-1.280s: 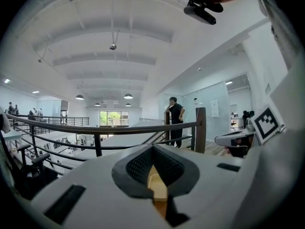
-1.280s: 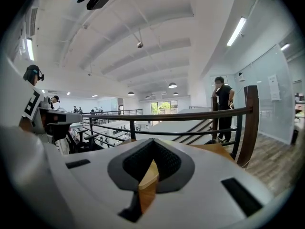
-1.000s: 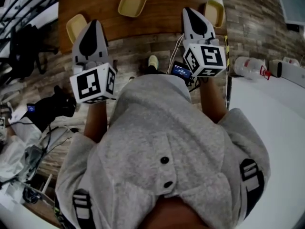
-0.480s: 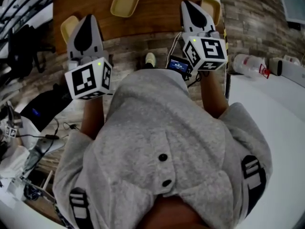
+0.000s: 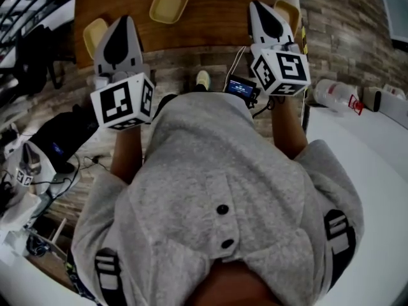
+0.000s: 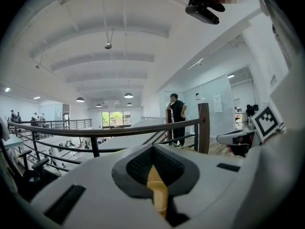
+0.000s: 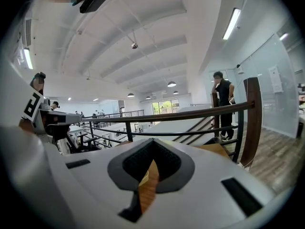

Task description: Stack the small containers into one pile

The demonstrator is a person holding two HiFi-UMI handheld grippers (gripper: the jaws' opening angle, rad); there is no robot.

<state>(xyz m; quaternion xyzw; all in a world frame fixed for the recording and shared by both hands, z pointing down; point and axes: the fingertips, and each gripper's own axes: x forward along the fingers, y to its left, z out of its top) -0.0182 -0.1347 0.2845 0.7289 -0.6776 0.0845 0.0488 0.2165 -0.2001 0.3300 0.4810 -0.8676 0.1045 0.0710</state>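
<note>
Left gripper (image 5: 123,27) and right gripper (image 5: 260,11) hung over the near edge of the surface (image 5: 217,18), jaws clenched empty, apparently poised because the small containers (image 5: 169,2) lay unstacked, well apart.

Between left fingers (image 5: 122,32) and right fingers (image 5: 264,21) the worktop (image 5: 217,18) lies bare up to the middle container (image 5: 169,2) farther ahead, while the left container (image 5: 94,32) and right container (image 5: 290,11) crowd their outer sides.

Containers (image 5: 169,2) L, mid, R on table (image 5: 213,21)
</note>
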